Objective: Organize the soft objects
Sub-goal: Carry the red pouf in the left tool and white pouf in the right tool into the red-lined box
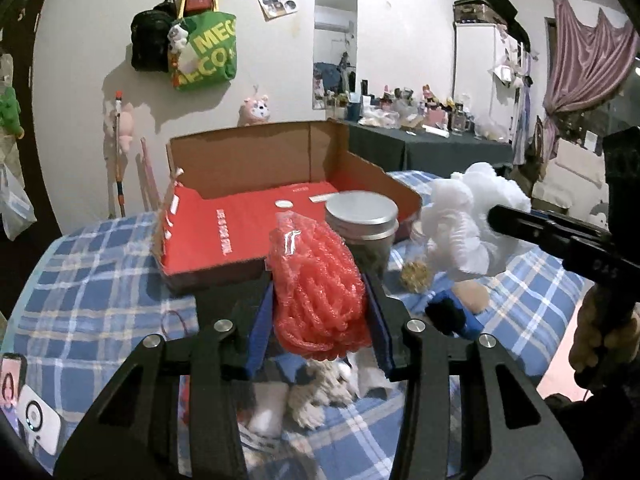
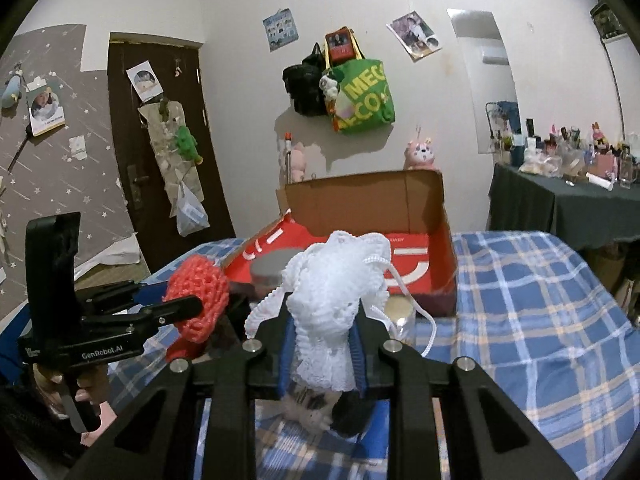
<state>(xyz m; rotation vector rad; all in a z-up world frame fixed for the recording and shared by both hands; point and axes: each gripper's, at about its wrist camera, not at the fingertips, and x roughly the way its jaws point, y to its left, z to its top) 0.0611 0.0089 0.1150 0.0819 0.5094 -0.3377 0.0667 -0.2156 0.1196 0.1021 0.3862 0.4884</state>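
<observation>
Box (image 1: pixel 248 236) sat empty of soft stuff. Left claw (image 1: pixel 320 292) clamped a red mesh sponge (image 1: pixel 320 280), right claw (image 2: pixel 322 336) a white one (image 2: pixel 336 300), both above the bed (image 2: pixel 520 300). More soft bits lay below, unsorted.

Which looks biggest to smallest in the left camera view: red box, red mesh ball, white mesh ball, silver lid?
1. Red box
2. Red mesh ball, though nearness to the camera inflates it
3. White mesh ball
4. Silver lid
</observation>
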